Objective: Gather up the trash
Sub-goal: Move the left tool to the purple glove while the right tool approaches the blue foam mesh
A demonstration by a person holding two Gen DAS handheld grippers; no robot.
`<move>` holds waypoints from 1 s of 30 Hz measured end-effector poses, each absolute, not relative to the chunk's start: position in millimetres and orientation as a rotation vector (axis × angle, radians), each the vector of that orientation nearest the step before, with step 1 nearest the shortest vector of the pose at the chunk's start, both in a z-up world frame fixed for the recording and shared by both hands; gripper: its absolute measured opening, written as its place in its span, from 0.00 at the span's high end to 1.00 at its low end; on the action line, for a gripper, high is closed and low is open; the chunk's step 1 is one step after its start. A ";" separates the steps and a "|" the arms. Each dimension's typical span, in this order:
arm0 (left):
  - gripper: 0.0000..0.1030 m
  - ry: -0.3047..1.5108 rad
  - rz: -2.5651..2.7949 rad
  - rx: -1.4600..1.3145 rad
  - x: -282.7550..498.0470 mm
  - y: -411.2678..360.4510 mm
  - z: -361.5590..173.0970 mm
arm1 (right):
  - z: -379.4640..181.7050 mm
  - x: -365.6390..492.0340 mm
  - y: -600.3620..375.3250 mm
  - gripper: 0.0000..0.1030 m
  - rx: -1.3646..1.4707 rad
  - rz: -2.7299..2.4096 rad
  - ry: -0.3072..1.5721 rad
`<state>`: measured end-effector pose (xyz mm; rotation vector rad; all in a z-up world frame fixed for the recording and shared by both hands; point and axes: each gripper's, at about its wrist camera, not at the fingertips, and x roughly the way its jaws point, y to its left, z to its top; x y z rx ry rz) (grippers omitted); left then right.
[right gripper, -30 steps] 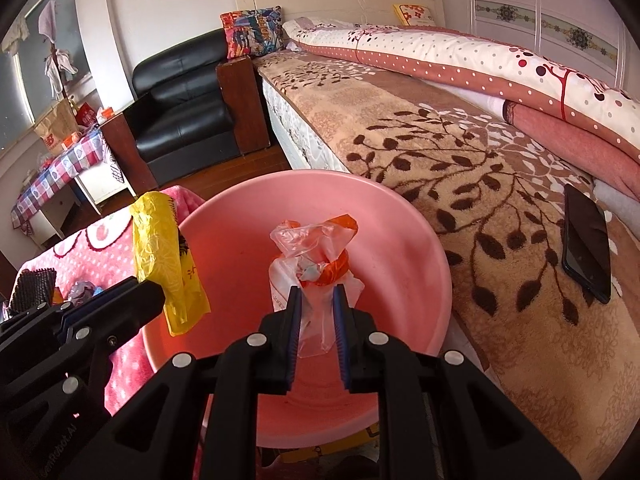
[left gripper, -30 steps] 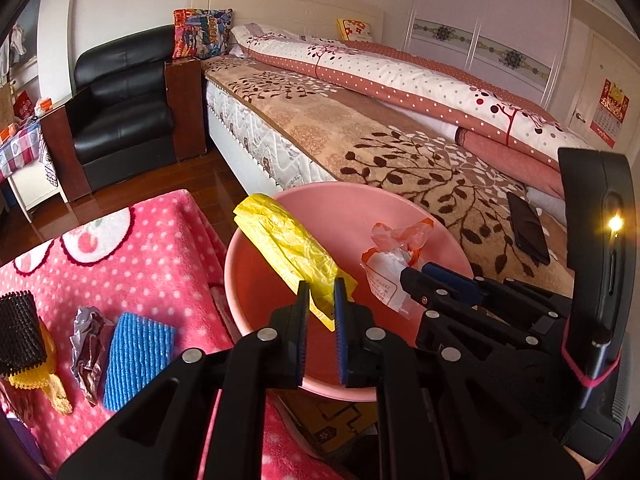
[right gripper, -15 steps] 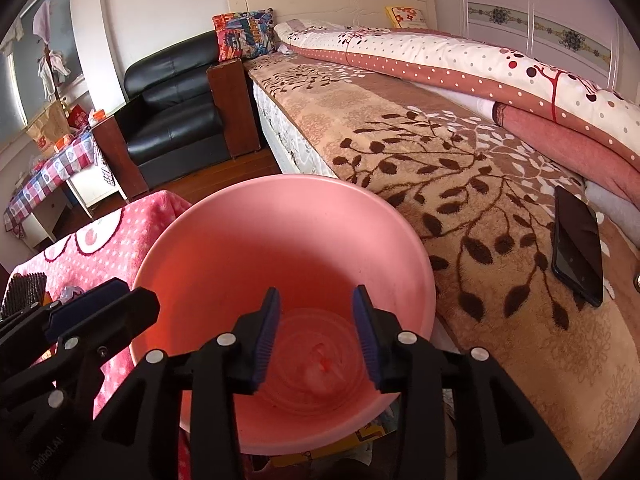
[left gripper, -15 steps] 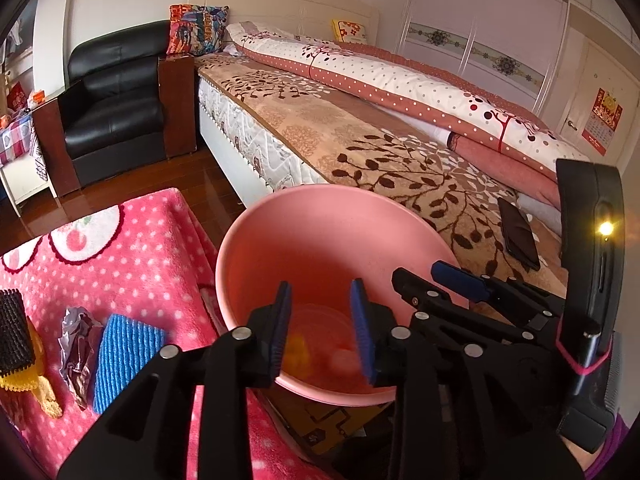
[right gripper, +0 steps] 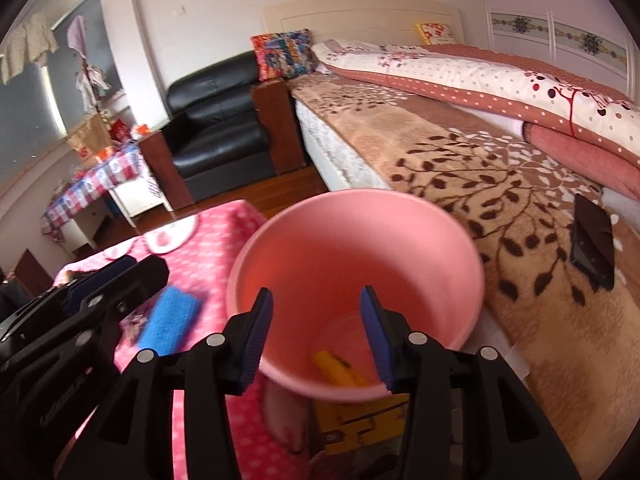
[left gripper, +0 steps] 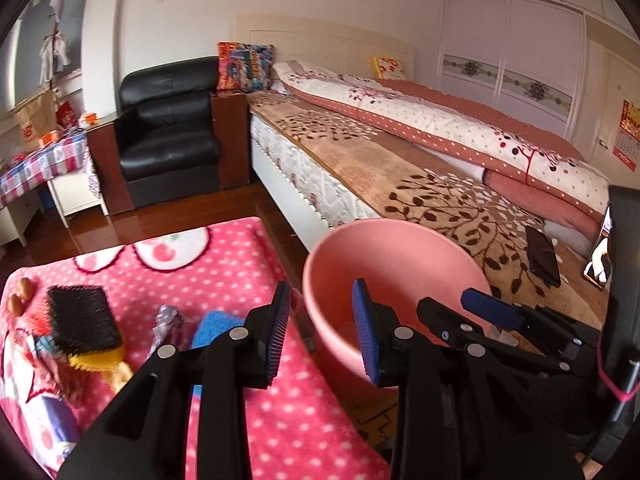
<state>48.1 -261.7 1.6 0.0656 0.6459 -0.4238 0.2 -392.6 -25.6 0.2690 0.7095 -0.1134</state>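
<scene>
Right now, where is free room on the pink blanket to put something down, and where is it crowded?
The pink blanket is bare along its far edge, between the brush and the floor, and also in the near strip beside the pink basin. It is crowded at the left: brush, foil scrap and blue sponge lie close together there.

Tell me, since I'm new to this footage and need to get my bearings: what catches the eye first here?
The big pink basin dominates, standing between the bed and the pink polka-dot blanket, with a yellow wrapper at its bottom. Both grippers, left and right, hang open by it. On the blanket lie a blue sponge, crumpled foil and a black brush.
</scene>
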 end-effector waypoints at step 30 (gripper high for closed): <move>0.68 0.673 -0.117 -0.007 -44.3 -78.3 -14.7 | -33.6 -105.2 -198.7 0.46 0.162 0.240 0.720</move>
